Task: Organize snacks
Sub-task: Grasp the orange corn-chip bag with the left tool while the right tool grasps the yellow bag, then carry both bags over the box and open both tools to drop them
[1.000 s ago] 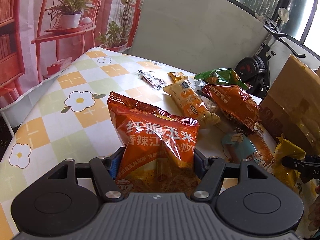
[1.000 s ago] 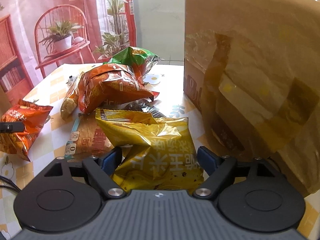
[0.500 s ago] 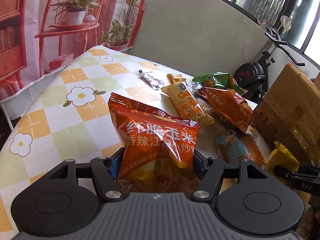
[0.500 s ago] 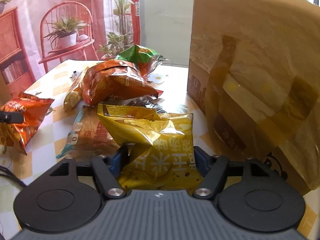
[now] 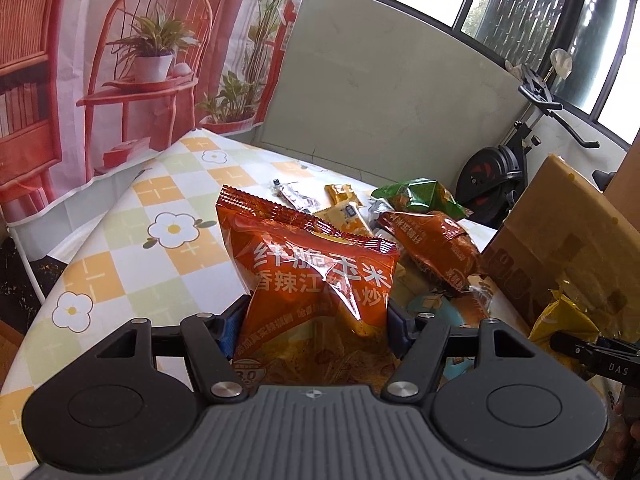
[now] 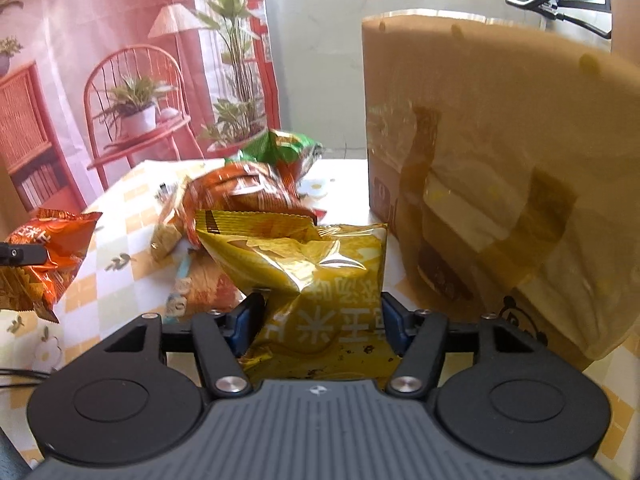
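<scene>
We have a crinkly orange foil snack bag with white lettering [image 5: 316, 280] clamped between the blue pads of the left gripper [image 5: 316, 328], lifted clear of the checked yellow-and-white flower-print tablecloth [image 5: 120, 264], and a shiny yellow foil snack bag [image 6: 316, 280] sits between the blue pads of the right gripper [image 6: 320, 320], whose jaws are closing on it and already dent its sides. Our main worry is grip: both bags are puffed with air and slick, held low near one end, so a squeeze that is too light could let them slide out, while a hard one could burst a seam or crush what is inside. The tall brown cardboard box patched with glossy tape [image 6: 500, 168] rises just beside the yellow bag on the right, and we judge it the likely place for the snacks; its wall stands higher than the bag, so a low swing would knock the bag against the cardboard. Between the two grippers lies the rest of the pile: a darker orange foil bag [image 5: 432, 248], a green foil bag [image 5: 416, 196] behind it, a pale orange long packet [image 5: 352, 216], a small clear sachet [image 5: 292, 196] and a flat teal-and-orange pack [image 6: 204, 292] under the yellow one. Crossing arms over this heap could drag pieces off the table edge.
</scene>
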`<state>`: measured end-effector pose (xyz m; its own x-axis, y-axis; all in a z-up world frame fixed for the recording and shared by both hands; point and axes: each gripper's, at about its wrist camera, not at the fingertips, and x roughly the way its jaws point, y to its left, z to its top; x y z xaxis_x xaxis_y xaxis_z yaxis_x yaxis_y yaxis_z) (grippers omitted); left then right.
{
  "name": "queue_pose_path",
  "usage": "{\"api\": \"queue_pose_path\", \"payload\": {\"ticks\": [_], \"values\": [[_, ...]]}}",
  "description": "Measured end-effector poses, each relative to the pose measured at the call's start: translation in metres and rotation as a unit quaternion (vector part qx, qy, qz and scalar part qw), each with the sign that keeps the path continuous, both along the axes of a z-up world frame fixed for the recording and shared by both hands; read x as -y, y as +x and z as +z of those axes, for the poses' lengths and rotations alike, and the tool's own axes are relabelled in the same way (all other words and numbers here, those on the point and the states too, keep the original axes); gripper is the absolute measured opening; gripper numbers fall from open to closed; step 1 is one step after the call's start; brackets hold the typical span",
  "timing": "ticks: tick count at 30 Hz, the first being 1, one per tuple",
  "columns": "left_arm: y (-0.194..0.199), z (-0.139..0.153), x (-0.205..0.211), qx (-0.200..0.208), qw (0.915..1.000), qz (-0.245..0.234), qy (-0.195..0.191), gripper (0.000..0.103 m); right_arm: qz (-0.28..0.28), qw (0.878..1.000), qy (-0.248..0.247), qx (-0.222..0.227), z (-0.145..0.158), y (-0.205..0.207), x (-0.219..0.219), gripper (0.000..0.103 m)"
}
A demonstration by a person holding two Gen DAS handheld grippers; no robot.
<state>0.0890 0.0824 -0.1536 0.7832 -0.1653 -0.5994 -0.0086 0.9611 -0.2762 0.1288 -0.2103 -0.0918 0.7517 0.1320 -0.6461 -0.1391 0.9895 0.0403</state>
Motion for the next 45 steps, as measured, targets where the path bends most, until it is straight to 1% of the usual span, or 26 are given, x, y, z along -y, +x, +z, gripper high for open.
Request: {"api": "queue_pose_path", "payload": {"ticks": [5, 15, 21, 25, 32, 33, 36, 40, 42, 45], "values": [[-0.004, 0.007, 0.005, 0.007, 0.9999, -0.007, -0.004, 0.070, 0.003, 1.000, 0.005, 0.016, 0.010, -0.008, 0.001, 0.063], [-0.003, 0.017, 0.024, 0.017, 0.9994, -0.028, 0.004, 0.070, -0.007, 0.999, 0.013, 0.045, 0.026, -0.018, 0.012, 0.063], [-0.002, 0.020, 0.029, 0.017, 0.9992, -0.036, 0.004, 0.070, -0.013, 0.999, 0.019, 0.048, 0.027, -0.024, 0.018, 0.063], [0.001, 0.025, 0.035, 0.024, 0.9986, -0.045, 0.008, 0.070, -0.015, 0.998, 0.023, 0.059, 0.036, -0.027, 0.021, 0.063], [0.001, 0.027, 0.039, 0.032, 0.9974, -0.064, 0.004, 0.070, -0.021, 0.996, 0.023, 0.079, 0.049, -0.033, 0.026, 0.063], [0.001, 0.029, 0.040, 0.034, 0.9971, -0.068, 0.003, 0.070, -0.010, 0.997, 0.026, 0.077, 0.050, -0.034, 0.027, 0.063], [0.003, 0.036, 0.041, 0.046, 0.9960, -0.077, -0.006, 0.070, -0.009, 0.996, 0.029, 0.086, 0.058, -0.037, 0.029, 0.063], [0.012, 0.052, 0.045, 0.067, 0.9934, -0.090, -0.027, 0.070, -0.004, 0.993, 0.030, 0.111, 0.079, -0.037, 0.033, 0.063], [0.017, 0.063, 0.051, 0.084, 0.9902, -0.105, -0.036, 0.070, -0.002, 0.991, 0.032, 0.127, 0.092, -0.039, 0.036, 0.063], [0.023, 0.081, 0.069, 0.110, 0.9850, -0.127, -0.039, 0.070, -0.003, 0.987, 0.035, 0.156, 0.114, -0.041, 0.041, 0.063]]}}
